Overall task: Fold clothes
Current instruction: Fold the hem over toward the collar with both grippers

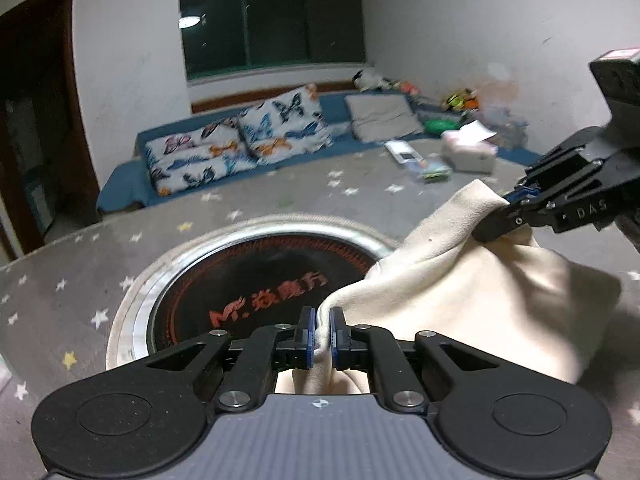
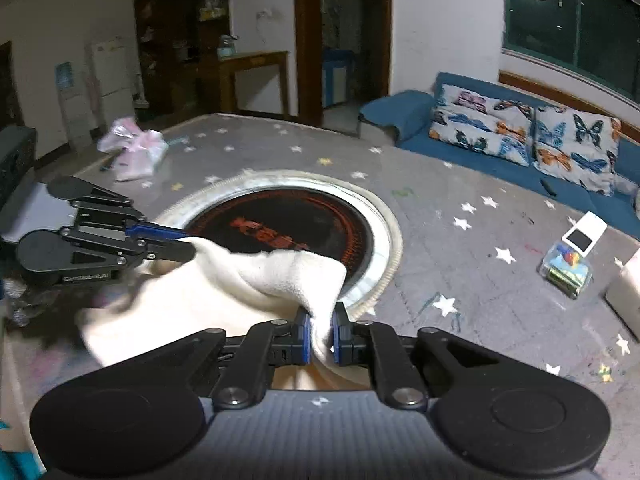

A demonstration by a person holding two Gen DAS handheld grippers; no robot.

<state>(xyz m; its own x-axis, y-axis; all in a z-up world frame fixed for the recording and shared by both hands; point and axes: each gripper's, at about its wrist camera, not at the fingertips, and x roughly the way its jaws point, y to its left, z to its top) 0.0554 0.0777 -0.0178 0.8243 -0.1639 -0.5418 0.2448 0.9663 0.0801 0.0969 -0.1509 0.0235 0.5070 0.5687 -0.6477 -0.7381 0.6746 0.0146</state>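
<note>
A cream cloth garment point(image 1: 472, 280) hangs lifted above the grey star-patterned table point(image 1: 120, 248). My left gripper point(image 1: 322, 332) is shut on one edge of it, near the round black heater plate point(image 1: 260, 280). My right gripper point(image 1: 500, 210) comes in from the right and is shut on another corner, held higher. In the right wrist view the cream garment point(image 2: 248, 276) stretches from my right gripper point(image 2: 320, 332) across to my left gripper point(image 2: 188, 242) at the left. The lower part of the cloth droops toward the table.
A round metal-rimmed heater plate point(image 2: 288, 224) is set in the table's middle. A pink bag point(image 2: 134, 152) lies far left. A white box point(image 2: 584, 234) and a clear case point(image 2: 566, 270) lie at the right. A blue sofa point(image 1: 224, 152) with butterfly cushions runs behind.
</note>
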